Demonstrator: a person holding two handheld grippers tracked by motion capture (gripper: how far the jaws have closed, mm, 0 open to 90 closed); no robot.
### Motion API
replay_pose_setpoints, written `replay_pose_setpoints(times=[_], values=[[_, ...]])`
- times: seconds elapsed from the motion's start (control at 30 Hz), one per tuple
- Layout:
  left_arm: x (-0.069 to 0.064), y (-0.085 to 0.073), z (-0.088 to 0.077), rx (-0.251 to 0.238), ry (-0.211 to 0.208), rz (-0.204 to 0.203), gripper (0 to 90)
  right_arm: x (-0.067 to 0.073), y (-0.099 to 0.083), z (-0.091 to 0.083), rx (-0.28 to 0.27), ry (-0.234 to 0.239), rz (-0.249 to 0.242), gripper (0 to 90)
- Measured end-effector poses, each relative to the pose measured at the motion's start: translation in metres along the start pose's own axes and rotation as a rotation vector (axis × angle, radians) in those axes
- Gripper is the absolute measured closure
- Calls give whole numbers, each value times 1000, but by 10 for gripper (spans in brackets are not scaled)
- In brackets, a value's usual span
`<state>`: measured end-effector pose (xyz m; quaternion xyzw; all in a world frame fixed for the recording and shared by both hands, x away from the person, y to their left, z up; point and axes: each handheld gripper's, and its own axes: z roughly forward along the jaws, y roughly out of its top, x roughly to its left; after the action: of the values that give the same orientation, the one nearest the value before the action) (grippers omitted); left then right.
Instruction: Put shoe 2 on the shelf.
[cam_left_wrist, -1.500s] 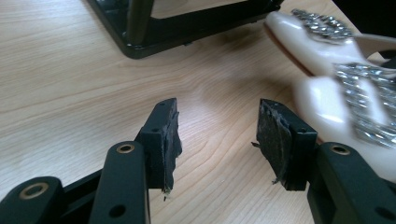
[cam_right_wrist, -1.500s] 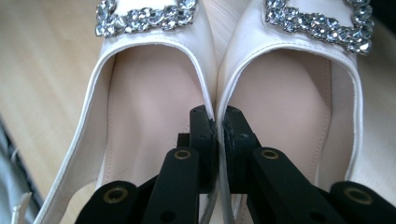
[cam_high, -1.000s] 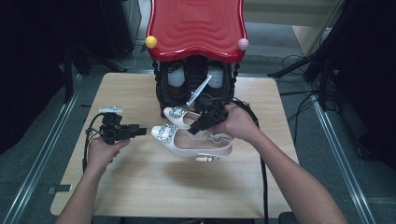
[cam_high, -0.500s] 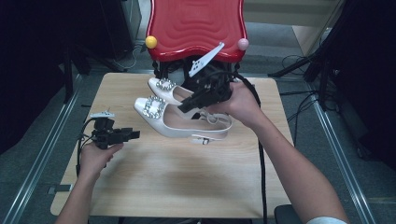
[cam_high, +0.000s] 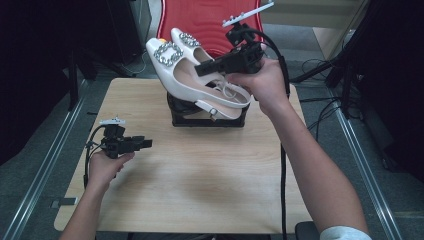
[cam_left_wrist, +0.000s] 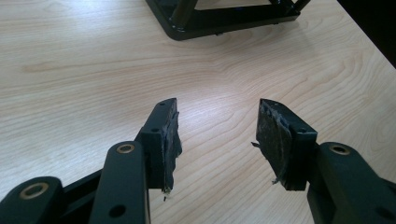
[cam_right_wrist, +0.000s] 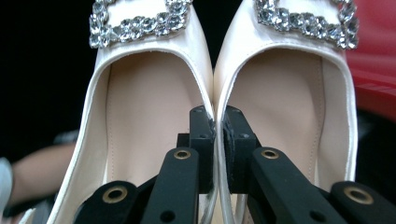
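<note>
Our right gripper (cam_right_wrist: 218, 140) pinches the inner walls of both white shoes (cam_high: 192, 75), holding them above the table (cam_high: 200, 175). Our left gripper (cam_left_wrist: 217, 140) hangs spread over bare wood.

The two shoes (cam_high: 195, 75) are side by side, up above the black stand (cam_high: 207, 119). The stand sits on the table (cam_high: 200, 170), at its far edge.

My pair of white shoes (cam_high: 200, 75) with rhinestone buckles (cam_right_wrist: 140, 23) hangs pinched together at the inner edges, toes pointing to ten o'clock, above the table's far edge.
</note>
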<state>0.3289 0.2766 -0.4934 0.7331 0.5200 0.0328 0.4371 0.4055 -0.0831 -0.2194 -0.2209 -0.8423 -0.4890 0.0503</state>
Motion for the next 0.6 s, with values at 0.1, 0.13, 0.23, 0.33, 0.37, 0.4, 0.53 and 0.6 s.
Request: replay_pose_setpoints(times=[0.1,0.13,0.23,0.33,0.37,0.4,0.53,0.6], values=[[-2,1,4,11,-6,7,488,-8,7,-8,-49,-19,54,857],[-2,2,4,14,-9,9,488,-11,10,-12,-74,-30,76,857],[-3,2,7,22,-7,20,484,-18,18,-19,-124,-69,114,857],[-4,1,11,40,-12,26,483,-23,27,-25,-155,-107,152,856],[-6,1,13,46,-7,37,483,-25,29,-27,-169,-117,165,856],[-6,0,13,53,-8,50,482,-29,32,-29,-187,-121,174,856],[-8,0,15,52,-19,62,479,-38,41,-35,-225,-155,221,856],[-8,0,15,57,-23,66,478,-42,46,-37,-240,-182,235,857]])
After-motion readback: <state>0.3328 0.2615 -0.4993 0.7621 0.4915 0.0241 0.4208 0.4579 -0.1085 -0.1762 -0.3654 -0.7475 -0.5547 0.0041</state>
